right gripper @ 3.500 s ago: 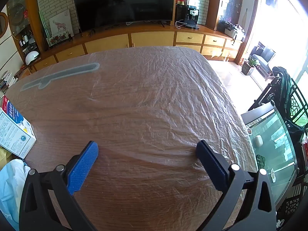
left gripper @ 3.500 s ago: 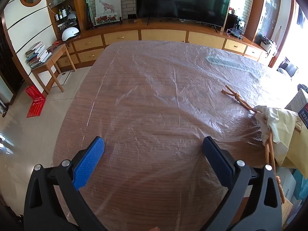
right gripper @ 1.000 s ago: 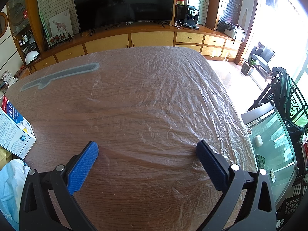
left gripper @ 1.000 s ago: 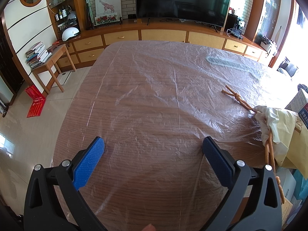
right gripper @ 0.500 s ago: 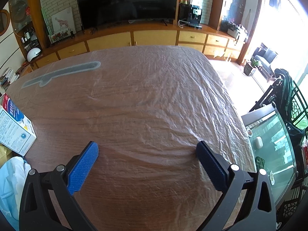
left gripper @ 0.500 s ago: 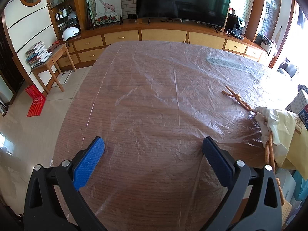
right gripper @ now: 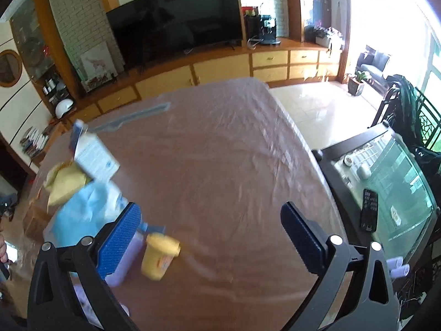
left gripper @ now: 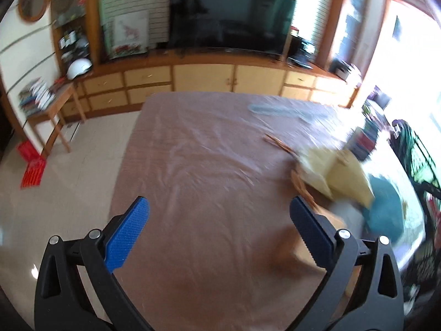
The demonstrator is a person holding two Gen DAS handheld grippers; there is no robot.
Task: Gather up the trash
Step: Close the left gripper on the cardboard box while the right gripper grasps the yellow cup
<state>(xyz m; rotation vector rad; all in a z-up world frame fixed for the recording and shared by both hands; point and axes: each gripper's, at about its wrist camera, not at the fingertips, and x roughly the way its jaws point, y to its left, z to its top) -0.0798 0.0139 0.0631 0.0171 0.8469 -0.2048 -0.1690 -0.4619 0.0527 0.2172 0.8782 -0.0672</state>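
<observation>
A heap of trash lies on the plastic-covered wooden table (left gripper: 209, 171). In the left wrist view a yellow paper bag (left gripper: 339, 176) with twisted handles (left gripper: 278, 143) and a blue plastic bag (left gripper: 386, 212) sit to the right of my open left gripper (left gripper: 217, 220). In the right wrist view the yellow bag (right gripper: 64, 183), a white and blue carton (right gripper: 93, 155), a light blue bag (right gripper: 82, 215), a yellow cup (right gripper: 158, 256) and a purple object (right gripper: 125, 262) lie at the left. My right gripper (right gripper: 209, 231) is open and empty, its left finger beside the cup.
A TV (left gripper: 228, 30) and a long wooden cabinet (left gripper: 201, 77) stand beyond the table. A side table with books (left gripper: 44, 102) is at the left. A glass-topped table (right gripper: 386, 182) with a remote (right gripper: 369, 213) sits close to the table's right edge.
Both grippers have pulled back and risen, so both views blur and more of the trash heap shows. The yellow cup and purple object have come into the right wrist view. Both stay open.
</observation>
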